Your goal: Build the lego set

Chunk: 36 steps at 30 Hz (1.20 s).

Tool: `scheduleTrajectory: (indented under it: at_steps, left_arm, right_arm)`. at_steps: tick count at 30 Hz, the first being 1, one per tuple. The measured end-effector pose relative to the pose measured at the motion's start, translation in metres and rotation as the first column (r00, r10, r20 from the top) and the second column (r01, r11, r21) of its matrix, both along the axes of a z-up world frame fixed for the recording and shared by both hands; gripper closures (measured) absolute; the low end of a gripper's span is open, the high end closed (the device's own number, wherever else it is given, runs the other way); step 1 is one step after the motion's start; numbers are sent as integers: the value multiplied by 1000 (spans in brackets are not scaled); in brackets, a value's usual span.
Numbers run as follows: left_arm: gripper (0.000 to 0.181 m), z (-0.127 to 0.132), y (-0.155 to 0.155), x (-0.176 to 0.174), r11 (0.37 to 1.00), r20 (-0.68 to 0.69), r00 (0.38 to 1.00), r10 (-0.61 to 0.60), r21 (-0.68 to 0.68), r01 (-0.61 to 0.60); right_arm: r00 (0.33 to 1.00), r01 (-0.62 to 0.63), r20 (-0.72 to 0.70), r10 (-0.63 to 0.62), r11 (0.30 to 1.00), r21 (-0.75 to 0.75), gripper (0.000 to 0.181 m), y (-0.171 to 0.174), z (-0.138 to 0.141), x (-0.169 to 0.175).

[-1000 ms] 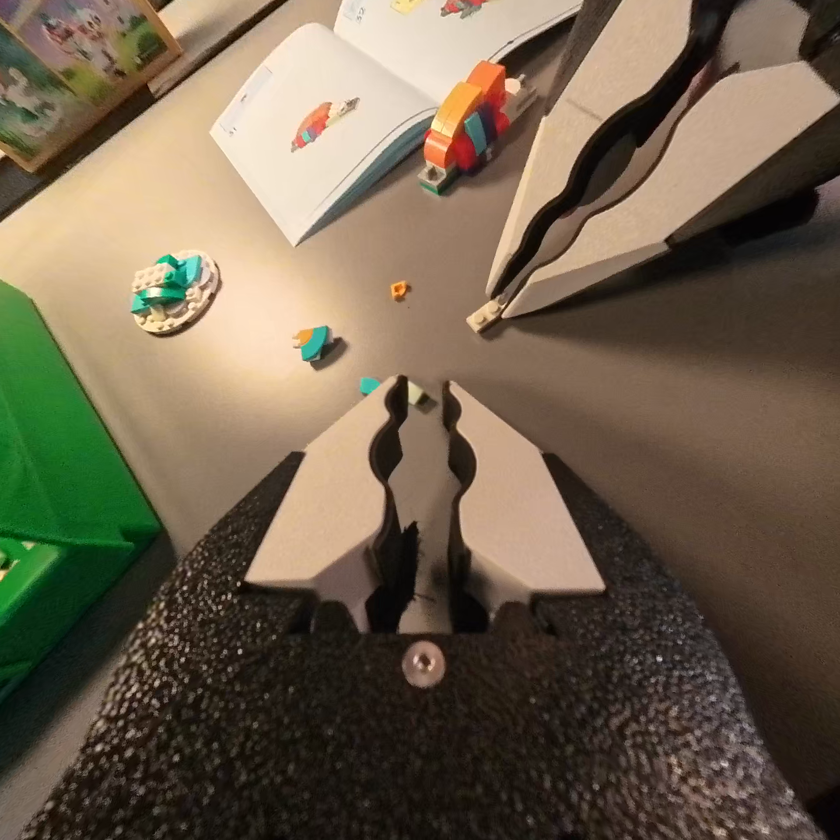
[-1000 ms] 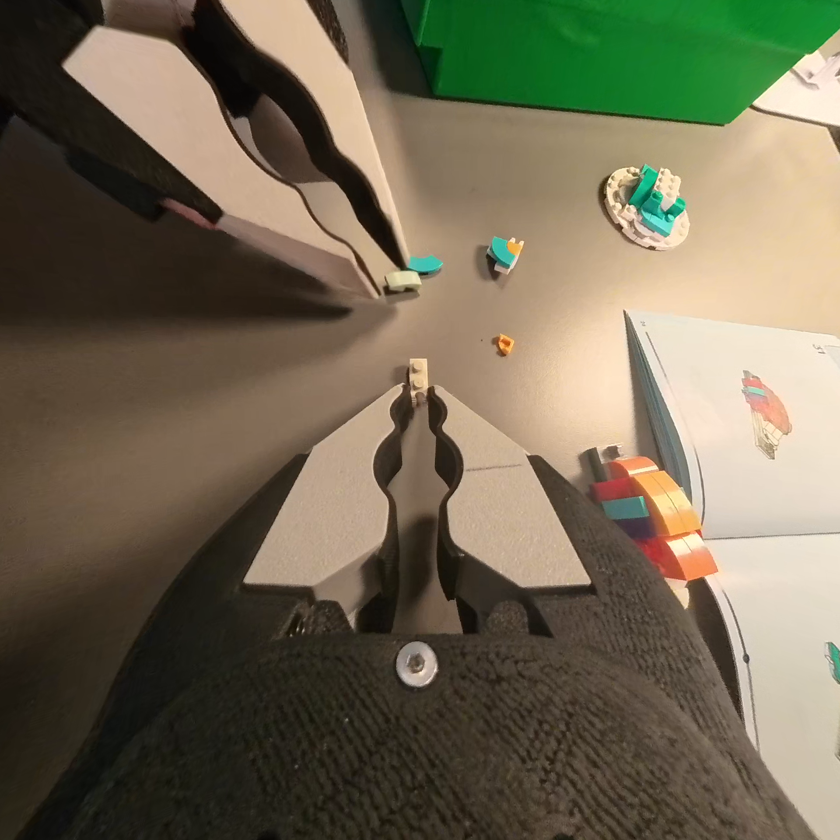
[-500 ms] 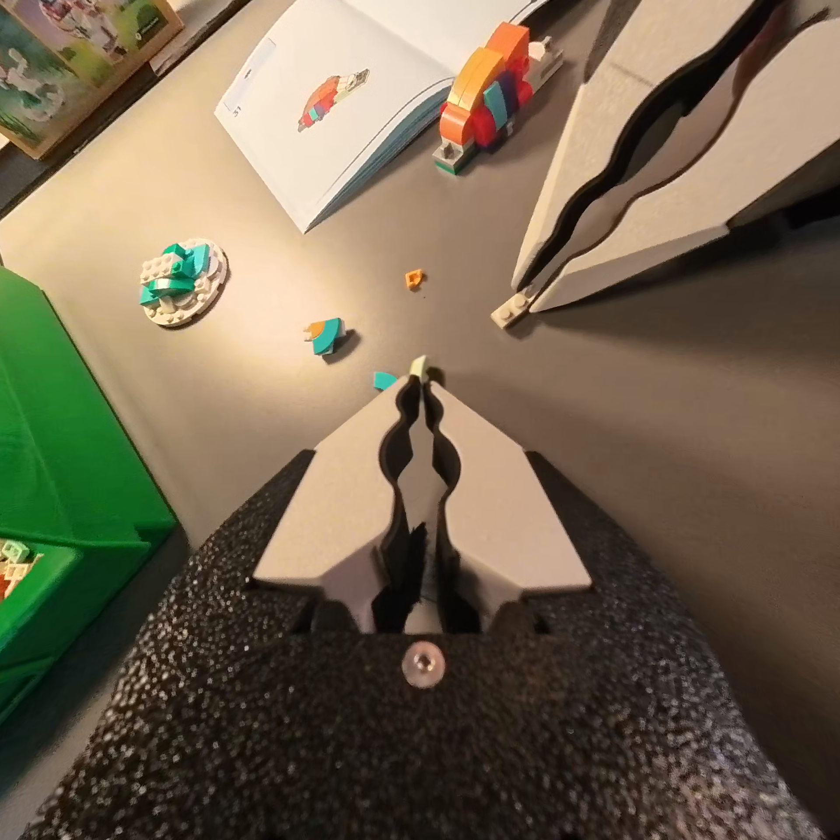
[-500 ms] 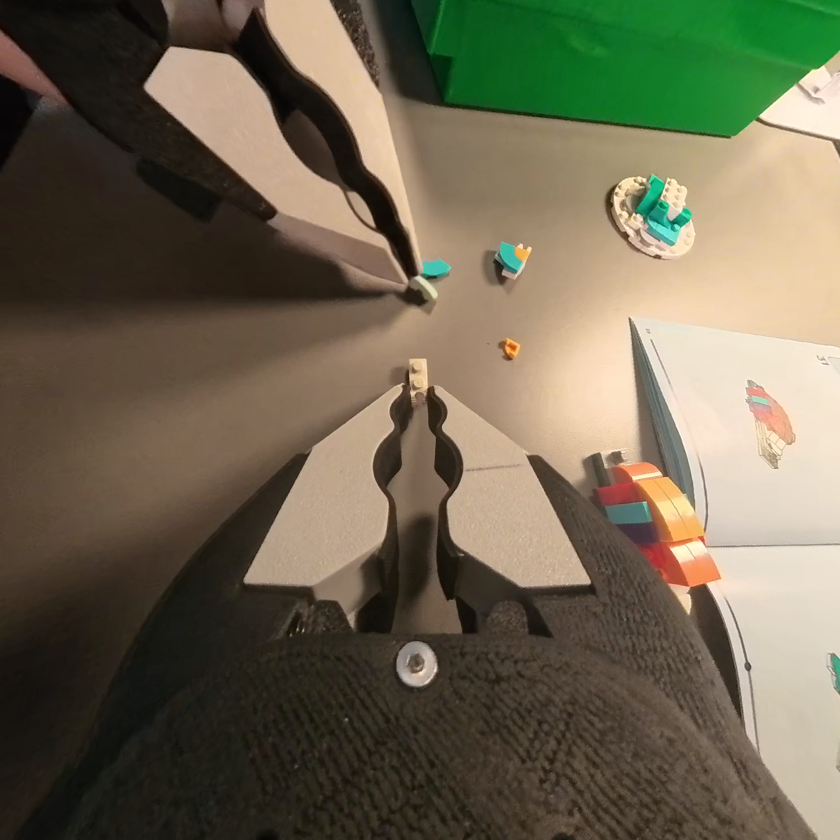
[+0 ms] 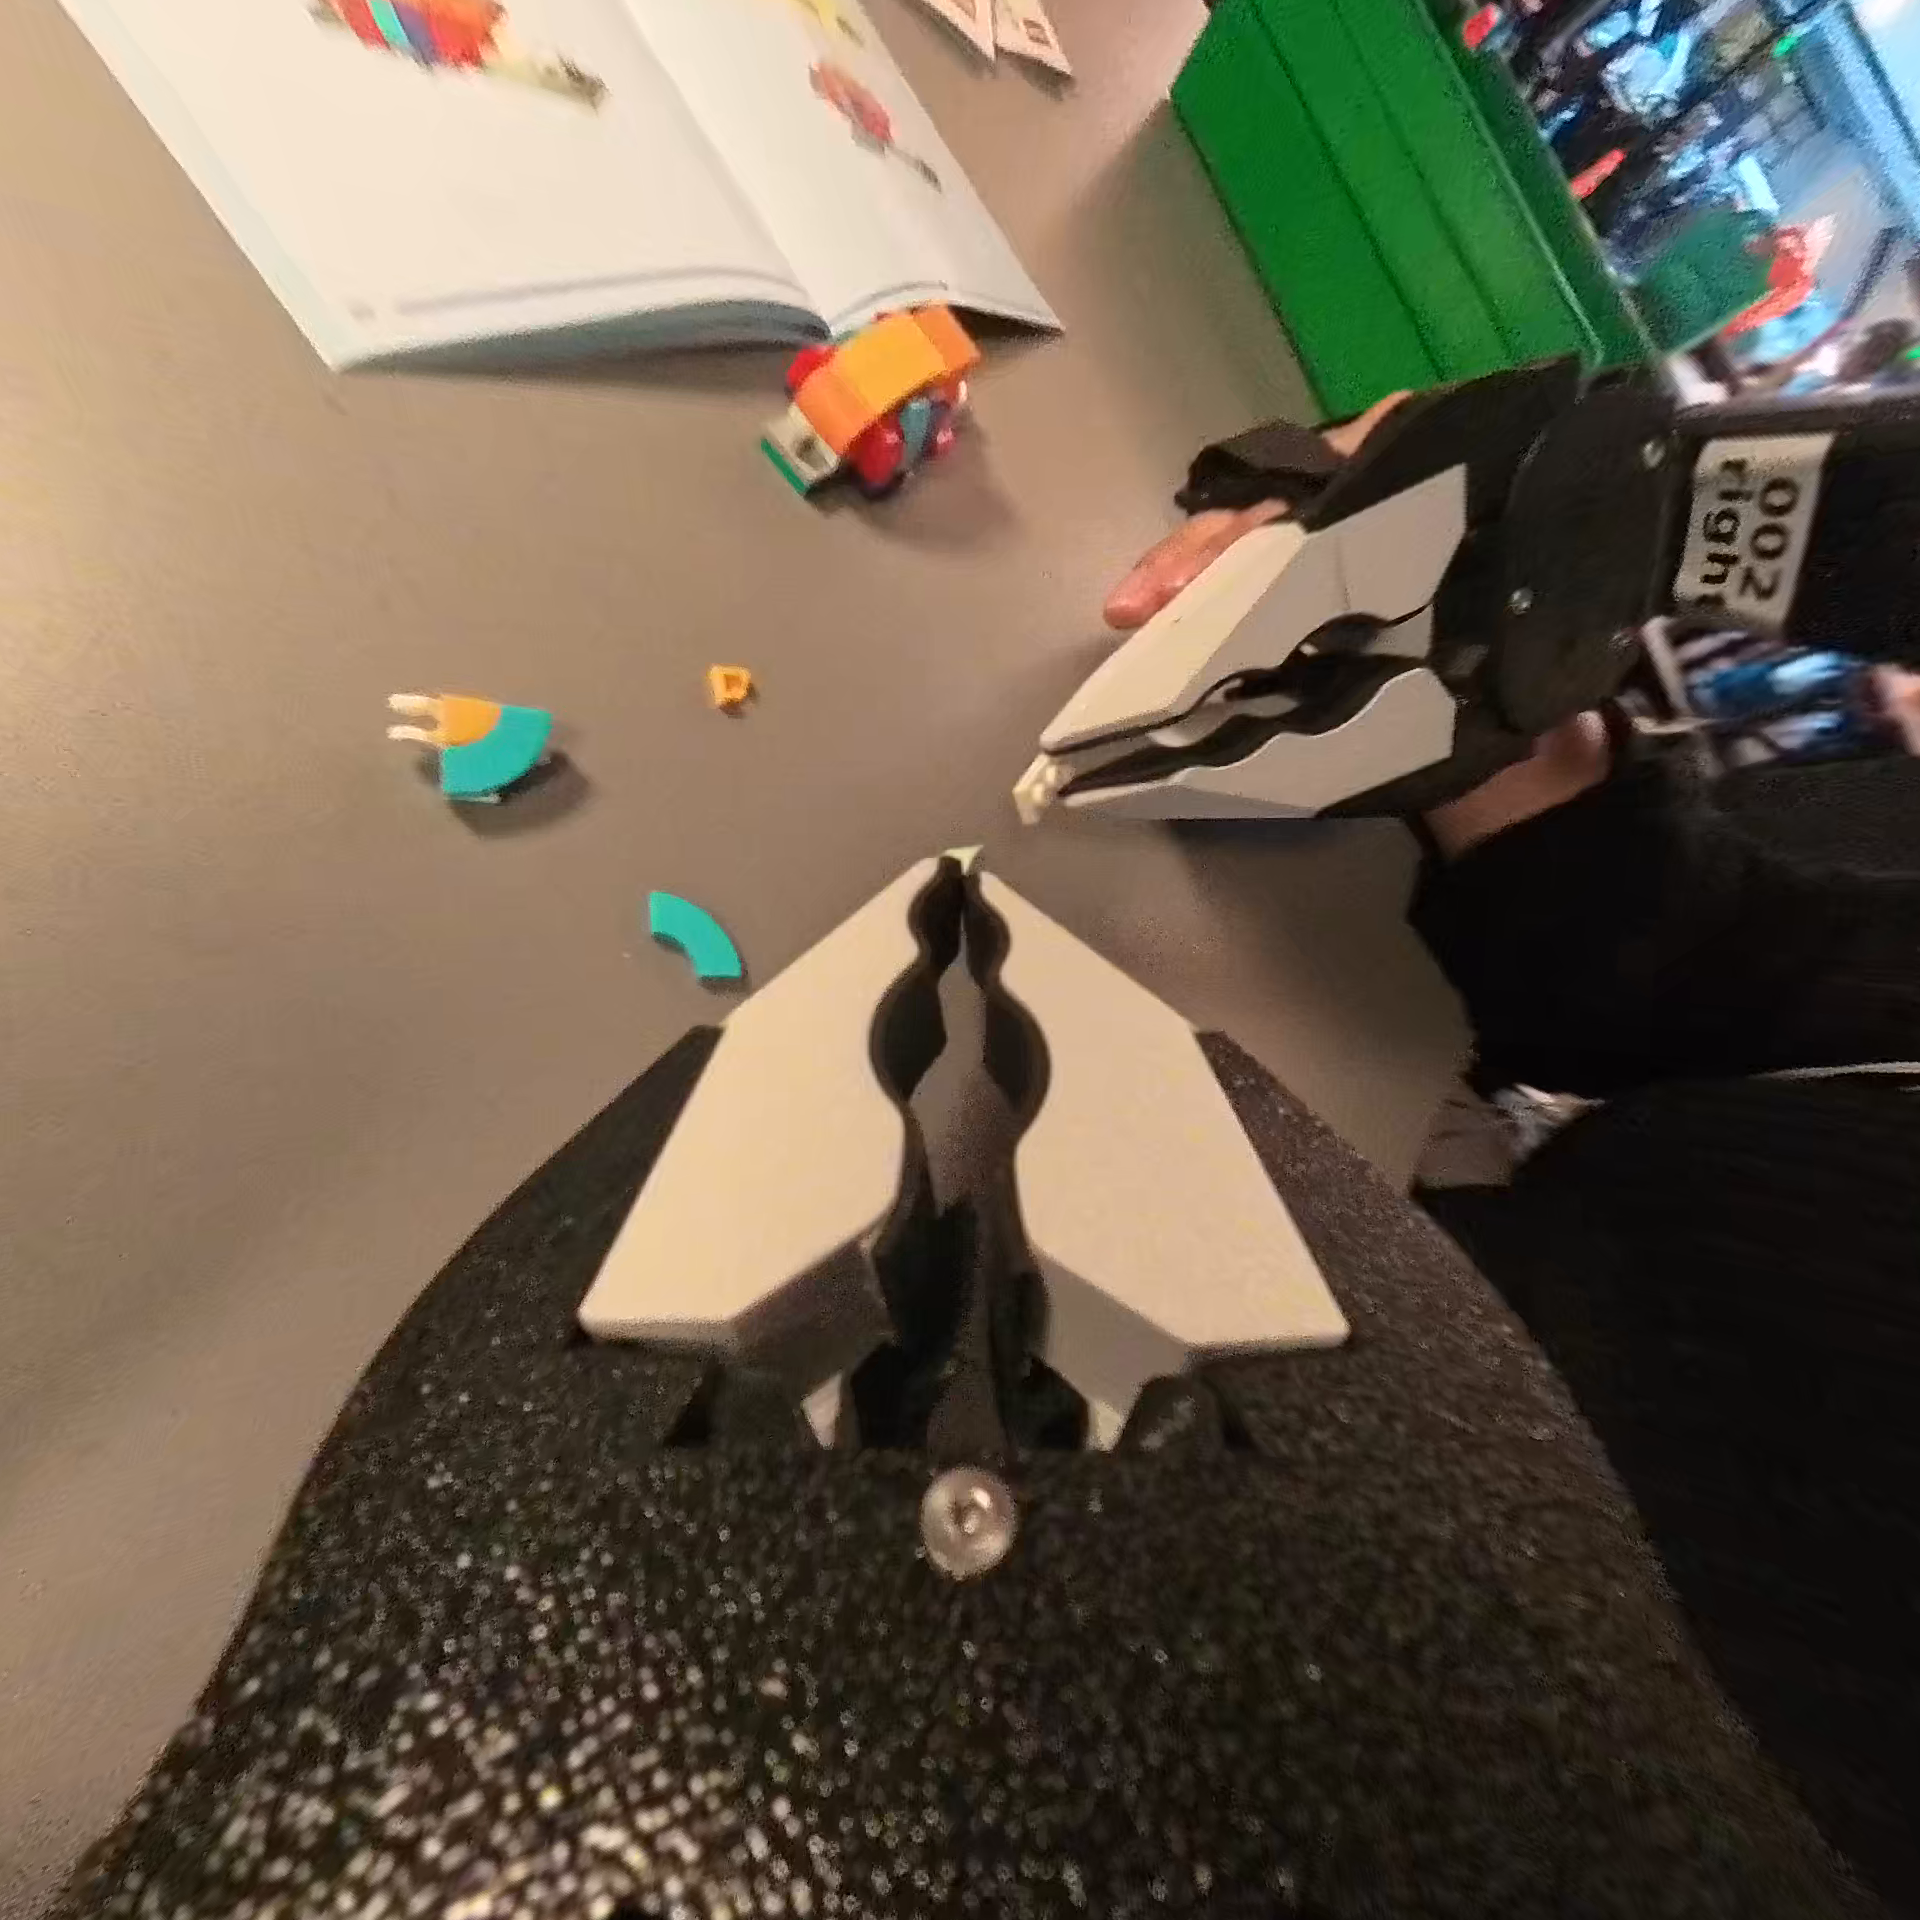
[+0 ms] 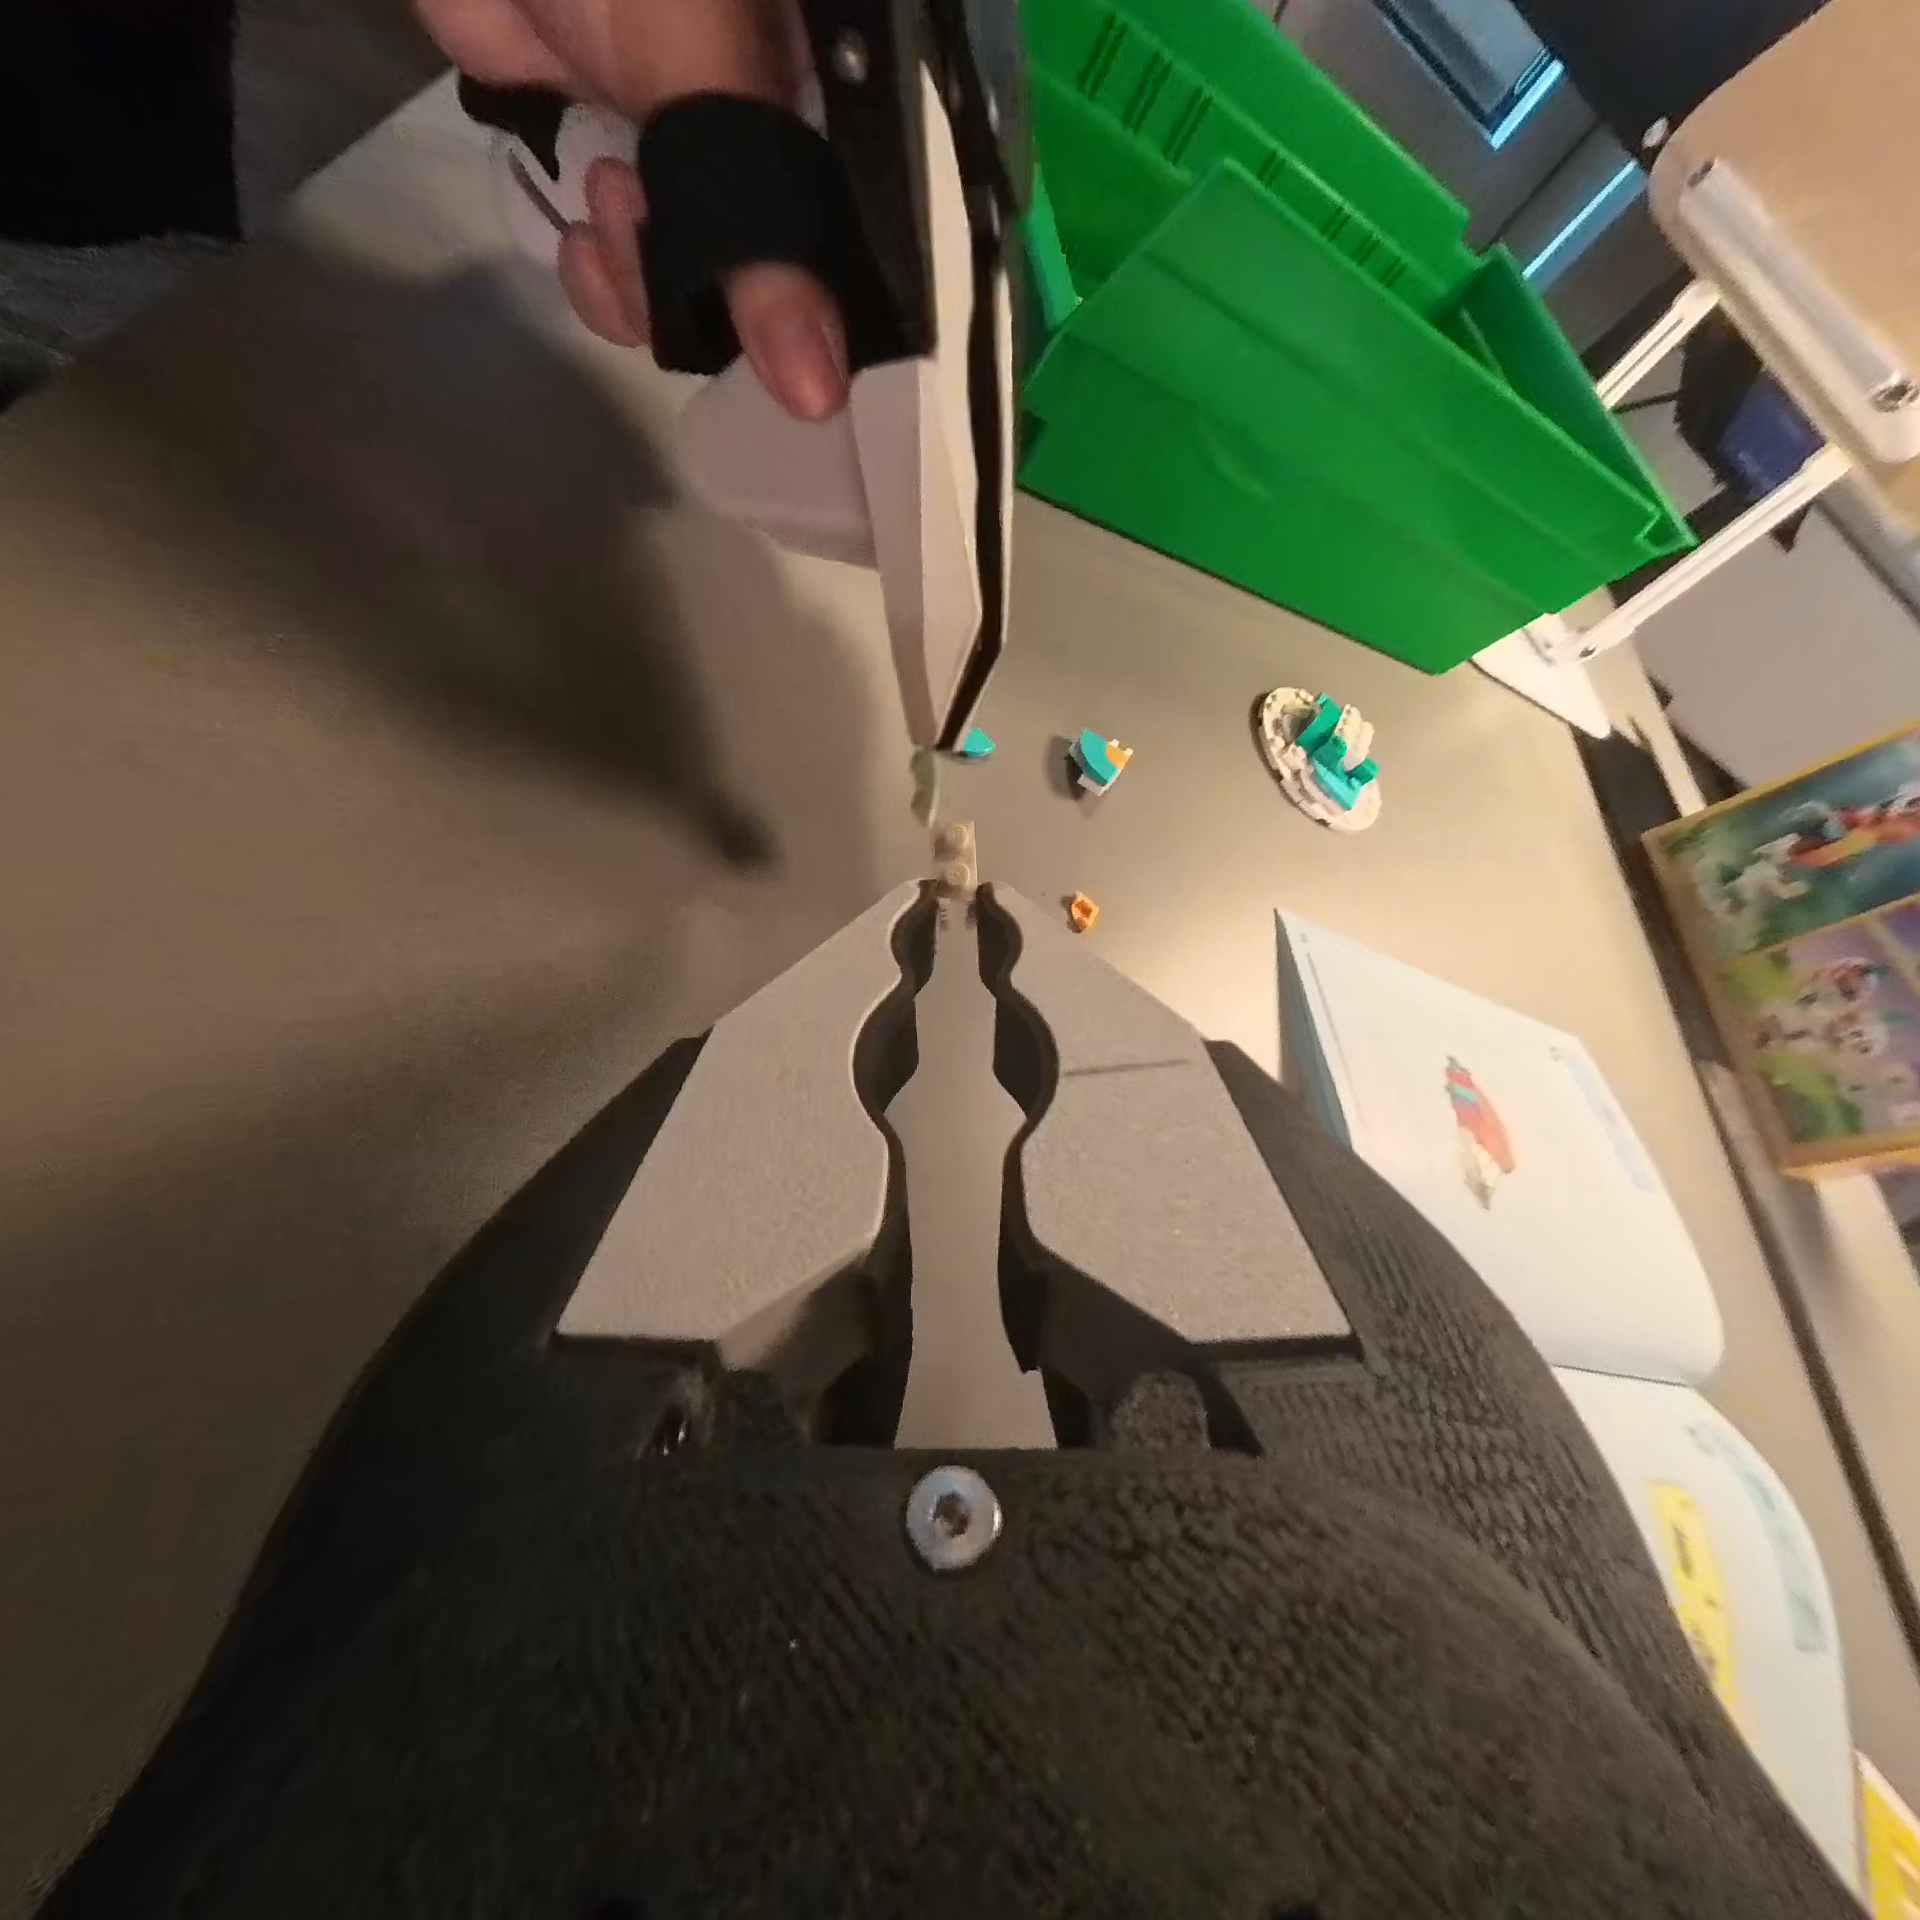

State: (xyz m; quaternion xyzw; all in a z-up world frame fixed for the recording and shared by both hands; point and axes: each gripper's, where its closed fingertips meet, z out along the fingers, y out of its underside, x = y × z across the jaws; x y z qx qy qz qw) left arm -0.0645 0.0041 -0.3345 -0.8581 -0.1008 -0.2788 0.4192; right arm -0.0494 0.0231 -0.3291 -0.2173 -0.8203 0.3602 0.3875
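Note:
My left gripper (image 5: 958, 871) is shut on a small pale green piece (image 5: 968, 854) and holds it above the table. It also shows in the right wrist view (image 6: 943, 740), pointing down with the green piece (image 6: 925, 795) at its tips. My right gripper (image 6: 954, 902) is shut on a small tan plate (image 6: 956, 857), just below the green piece and very close to it. In the left wrist view the right gripper (image 5: 1039, 795) comes in from the right with the tan plate (image 5: 1032, 790) next to my left tips.
On the grey table lie a teal curved piece (image 5: 694, 935), a teal-and-orange sub-build (image 5: 478, 732), a tiny orange piece (image 5: 730, 686), an orange-red model (image 5: 878, 400) and an open booklet (image 5: 520, 187). A white round plate with teal bricks (image 6: 1325, 758) lies near green bins (image 6: 1299, 395). Only a small space, under 4 cm, lies between the two pairs of fingers.
My left gripper closed on the pale green piece and lifted it off the table. Both grippers rose and turned, bringing the green piece and the tan plate close together.

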Motion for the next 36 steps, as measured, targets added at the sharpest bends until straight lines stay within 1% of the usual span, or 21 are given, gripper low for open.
scheduleTrajectory:
  at_steps: [4,8,10,12,16,19,24,29,33,34,36]
  left_arm:
    - [181,-9,3,12,987,107,989,-104,-109,115]
    - [181,-16,9,22,953,181,965,-192,-199,227]
    - [181,-24,10,21,929,167,962,-215,-270,254]
    - [181,-25,14,21,915,168,957,-238,-291,279]
    - [181,-25,23,15,905,178,956,-235,-318,282]
    - [176,-27,27,13,889,189,951,-244,-349,297]
    - [172,-26,37,7,891,143,960,-240,-361,277]
    - [164,-19,43,2,925,86,976,-200,-311,217]
    - [154,-9,36,-8,969,-103,990,-96,-238,70]
    - [153,-7,33,-6,976,-150,986,-72,-213,39]
    - [149,-6,26,3,985,-242,968,-59,-172,17]
  right_arm:
    - [999,8,-32,-6,997,76,175,6,-1,1]
    - [1000,14,-8,-14,994,112,175,13,-9,2]
    - [1000,13,4,-14,993,113,175,14,-11,2]
    - [1000,7,23,-10,993,119,175,13,-14,4]
    - [997,5,72,-20,981,196,175,16,-26,6]
    - [996,4,92,-23,979,203,175,16,-30,6]
    - [994,8,106,-28,983,185,175,15,-30,7]
    - [992,28,118,-49,984,178,175,19,-30,6]
    - [989,67,117,-88,982,177,176,29,-29,5]
    - [989,77,113,-97,982,171,176,31,-27,5]
    - [988,102,102,-118,983,154,175,36,-23,3]
